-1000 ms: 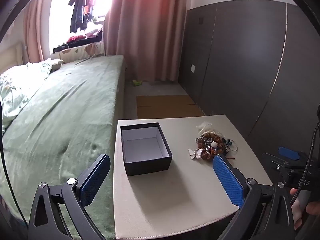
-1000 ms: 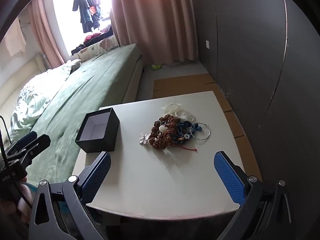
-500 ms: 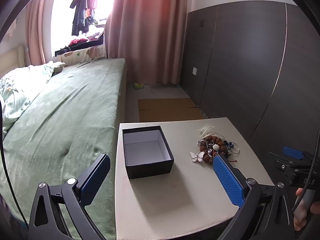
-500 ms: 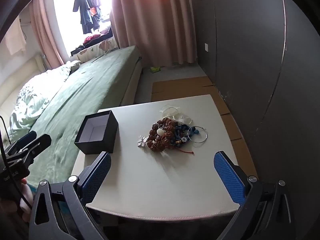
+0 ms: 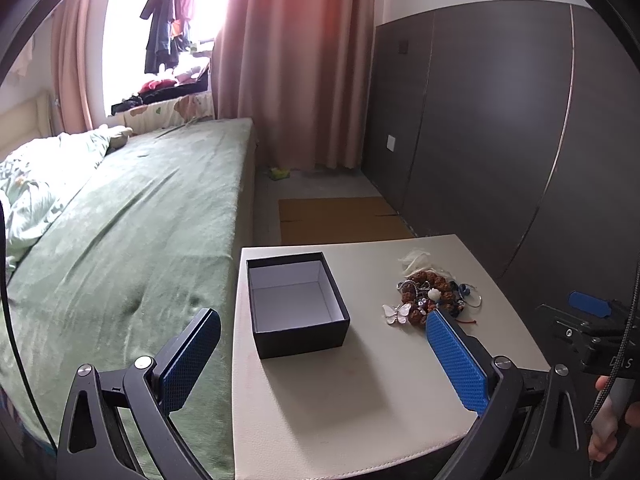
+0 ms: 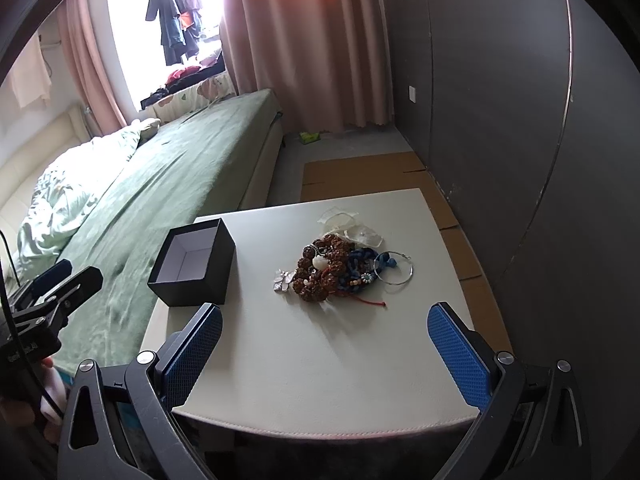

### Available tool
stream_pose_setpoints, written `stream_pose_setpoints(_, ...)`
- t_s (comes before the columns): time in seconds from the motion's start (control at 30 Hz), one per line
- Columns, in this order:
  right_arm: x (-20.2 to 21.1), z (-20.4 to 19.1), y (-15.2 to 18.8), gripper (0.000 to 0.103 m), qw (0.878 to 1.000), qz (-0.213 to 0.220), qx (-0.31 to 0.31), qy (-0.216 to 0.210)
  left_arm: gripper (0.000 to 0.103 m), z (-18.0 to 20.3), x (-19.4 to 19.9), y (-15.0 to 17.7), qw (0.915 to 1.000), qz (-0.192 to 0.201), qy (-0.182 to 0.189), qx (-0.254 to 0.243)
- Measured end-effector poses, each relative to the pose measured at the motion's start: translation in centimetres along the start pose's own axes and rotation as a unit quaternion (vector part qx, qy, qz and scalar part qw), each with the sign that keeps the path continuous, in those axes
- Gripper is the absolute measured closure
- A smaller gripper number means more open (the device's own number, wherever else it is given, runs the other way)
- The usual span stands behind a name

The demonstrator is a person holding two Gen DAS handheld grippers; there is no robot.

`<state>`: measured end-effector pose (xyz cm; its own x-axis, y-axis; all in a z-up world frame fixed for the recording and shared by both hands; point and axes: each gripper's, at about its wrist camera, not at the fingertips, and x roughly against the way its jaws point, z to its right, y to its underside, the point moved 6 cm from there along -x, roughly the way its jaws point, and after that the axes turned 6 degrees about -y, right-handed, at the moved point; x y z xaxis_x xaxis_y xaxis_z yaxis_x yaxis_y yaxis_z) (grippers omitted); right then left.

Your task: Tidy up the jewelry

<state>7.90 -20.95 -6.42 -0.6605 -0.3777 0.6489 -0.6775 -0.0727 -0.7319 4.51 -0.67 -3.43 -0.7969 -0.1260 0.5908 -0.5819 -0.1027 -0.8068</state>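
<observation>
**Holding both grippers spread and empty at the near edge of the table**

Hovering at the near edge, my left gripper [image 5: 322, 354] has its blue-padded fingers [image 5: 190, 360] spread wide with nothing between them; the open black box [image 5: 298, 304] sits framed in the gap, a little beyond the tips. My right gripper [image 6: 326, 354] is just as wide apart and just as empty, above the near part of the white table [image 6: 320, 360], with the jewelry pile [image 6: 340, 268] farther out and roughly centred between its fingers [image 6: 460, 354].

The box stands on the left part of the table, close to its left edge, its pale inside bare. The pile lies well apart from it to the right: brown beaded bracelets [image 6: 324, 264] tangled with a blue braided cord [image 6: 362, 264], a white butterfly piece [image 5: 397, 313] at the pile's left, a thin silver hoop [image 6: 394, 270] at its right, a red string [image 6: 370, 302] trailing toward me, and some clear plastic bags [image 6: 348, 226] on the far side.

In the left view my right hand [image 5: 610, 424] shows at the lower right corner, wrapped around the other tool's handle. A green-covered bed [image 5: 120, 240] runs along the table's left, flat cardboard [image 5: 340, 220] lies on the floor beyond, and pink curtains [image 5: 296, 64] hang by the far window.
</observation>
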Motion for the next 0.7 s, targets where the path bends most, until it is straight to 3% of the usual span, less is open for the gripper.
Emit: stream_pose_setpoints(0.7, 0.04, -0.05, 0.04, 0.000, 1.000, 0.000, 0.001, -0.002, 0.001, 0.08, -0.01, -0.24, 0.9999, 0.005, -0.010, 0.001)
